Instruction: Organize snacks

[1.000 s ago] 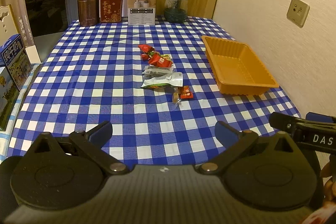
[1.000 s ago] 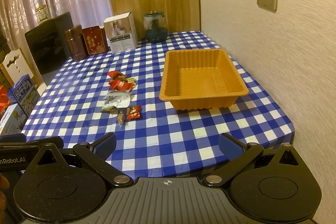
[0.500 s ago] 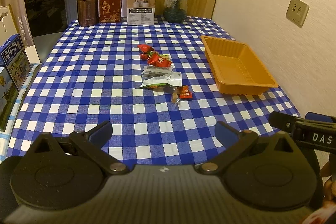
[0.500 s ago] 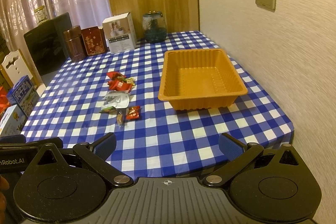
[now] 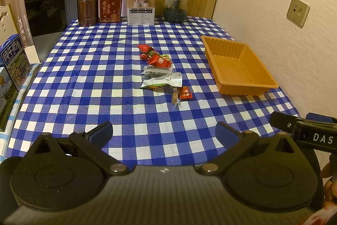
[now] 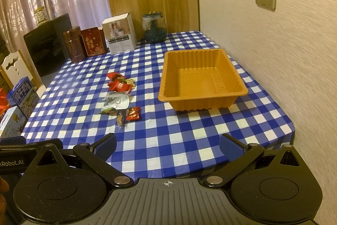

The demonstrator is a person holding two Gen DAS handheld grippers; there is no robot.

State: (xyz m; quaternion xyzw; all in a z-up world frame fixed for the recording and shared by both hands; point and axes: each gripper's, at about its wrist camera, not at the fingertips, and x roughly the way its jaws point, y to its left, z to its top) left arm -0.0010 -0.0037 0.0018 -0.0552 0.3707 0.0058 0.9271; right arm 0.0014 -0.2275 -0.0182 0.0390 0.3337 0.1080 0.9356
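Note:
Several snack packets lie in a loose line mid-table: a red packet (image 5: 158, 60) (image 6: 119, 86), a silver pouch (image 5: 163, 82) (image 6: 116, 103), and small red (image 5: 185, 93) (image 6: 133, 113) and brown candies (image 5: 174, 97) (image 6: 120, 119). An empty orange tray (image 5: 240, 65) (image 6: 202, 81) sits to their right by the wall. My left gripper (image 5: 164, 132) hovers open over the table's near edge, nothing between its fingers. My right gripper (image 6: 167, 143) is open too, at the near right corner, well short of the snacks and tray.
A brown canister (image 5: 87, 6), red box (image 5: 110, 6), white box (image 5: 141, 5) and glass jar (image 5: 175, 6) line the far edge. Milk cartons (image 5: 13, 60) stand off the left side. The wall (image 5: 284, 24) runs close along the right. The blue-checked tablecloth (image 5: 94, 81) is bare on the left.
Both views have shifted only slightly, with the right gripper drifting a little rightward. Both grippers stay open and the snacks and tray have not moved.

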